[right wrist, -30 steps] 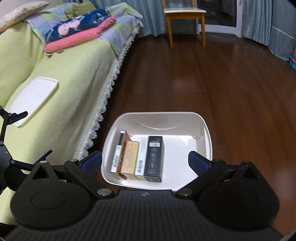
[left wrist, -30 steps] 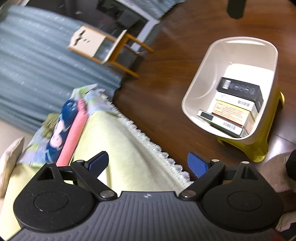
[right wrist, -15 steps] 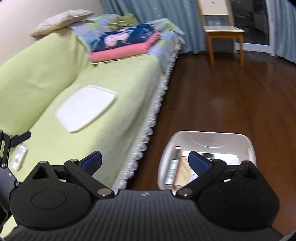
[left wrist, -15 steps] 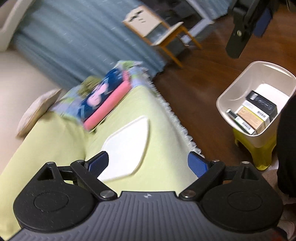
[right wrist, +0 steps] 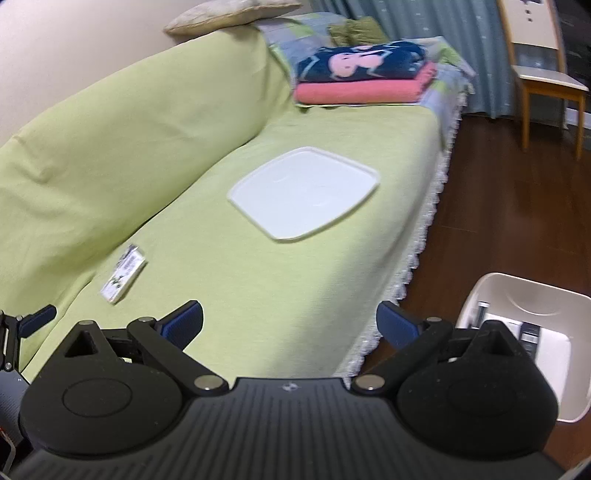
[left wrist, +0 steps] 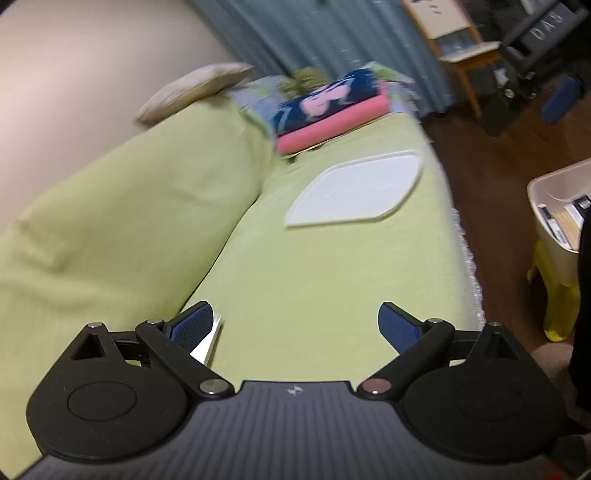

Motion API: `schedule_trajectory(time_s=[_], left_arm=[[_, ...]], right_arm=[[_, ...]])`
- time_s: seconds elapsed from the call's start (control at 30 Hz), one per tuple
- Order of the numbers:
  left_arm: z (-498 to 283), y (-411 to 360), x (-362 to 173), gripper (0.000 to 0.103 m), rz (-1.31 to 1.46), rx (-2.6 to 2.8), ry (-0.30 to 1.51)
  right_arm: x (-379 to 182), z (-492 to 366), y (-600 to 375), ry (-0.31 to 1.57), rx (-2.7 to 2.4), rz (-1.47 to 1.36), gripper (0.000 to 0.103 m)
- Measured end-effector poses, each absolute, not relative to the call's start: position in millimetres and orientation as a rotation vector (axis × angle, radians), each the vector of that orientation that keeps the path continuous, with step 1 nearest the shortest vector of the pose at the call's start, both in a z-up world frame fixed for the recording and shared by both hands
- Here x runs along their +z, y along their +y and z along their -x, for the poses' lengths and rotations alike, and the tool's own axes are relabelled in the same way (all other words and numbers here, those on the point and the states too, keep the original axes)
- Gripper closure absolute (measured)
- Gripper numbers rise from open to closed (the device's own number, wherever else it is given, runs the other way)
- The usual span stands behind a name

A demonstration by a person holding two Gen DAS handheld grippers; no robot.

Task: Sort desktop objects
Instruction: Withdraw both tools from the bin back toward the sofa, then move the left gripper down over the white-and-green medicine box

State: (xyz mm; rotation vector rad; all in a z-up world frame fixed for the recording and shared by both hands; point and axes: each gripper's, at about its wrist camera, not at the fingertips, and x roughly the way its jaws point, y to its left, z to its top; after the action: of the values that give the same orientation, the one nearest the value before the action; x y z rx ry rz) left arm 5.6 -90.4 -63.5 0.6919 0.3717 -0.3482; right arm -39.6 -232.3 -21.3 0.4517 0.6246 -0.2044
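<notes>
A small white printed box (right wrist: pixel 123 274) lies on the green sofa seat (right wrist: pixel 295 280), left of my right gripper (right wrist: pixel 290 325), which is open and empty. In the left wrist view the same box (left wrist: pixel 207 345) peeks out just behind the left finger of my left gripper (left wrist: pixel 295 326), also open and empty. A white lid (right wrist: pixel 304 192) lies flat further along the seat (left wrist: pixel 354 194). A cream bin (right wrist: pixel 524 332) holding several boxes stands on the floor at the right, also seen in the left wrist view (left wrist: pixel 554 206) on a yellow stool (left wrist: pixel 554 291).
Folded pink and navy blankets (right wrist: pixel 364 75) and a pillow (right wrist: pixel 229 13) sit at the sofa's far end. A wooden chair (right wrist: pixel 543 74) stands by blue curtains on dark wood floor (right wrist: pixel 517 206). The sofa cover's lace edge (right wrist: pixel 424 236) hangs over the front.
Both grippers have swung left, away from the bin and over the sofa seat. The lid and the small box came into view. Both stay open.
</notes>
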Motion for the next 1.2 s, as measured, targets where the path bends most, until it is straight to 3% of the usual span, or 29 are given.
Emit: schedule_trajectory(time_s=[0.53, 1.2], left_arm=[[-60.1, -1.7, -82.2, 0.006, -0.643, -0.188, 0.447], [-154.3, 22.5, -126.6, 0.006, -0.737, -0.152, 0.518]], right_arm=[[-28.9, -34.7, -141.7, 0.653, -0.009, -0.435, 0.004], [-92.3, -161.2, -101.6, 0.652, 0.133, -0.548, 0.004]])
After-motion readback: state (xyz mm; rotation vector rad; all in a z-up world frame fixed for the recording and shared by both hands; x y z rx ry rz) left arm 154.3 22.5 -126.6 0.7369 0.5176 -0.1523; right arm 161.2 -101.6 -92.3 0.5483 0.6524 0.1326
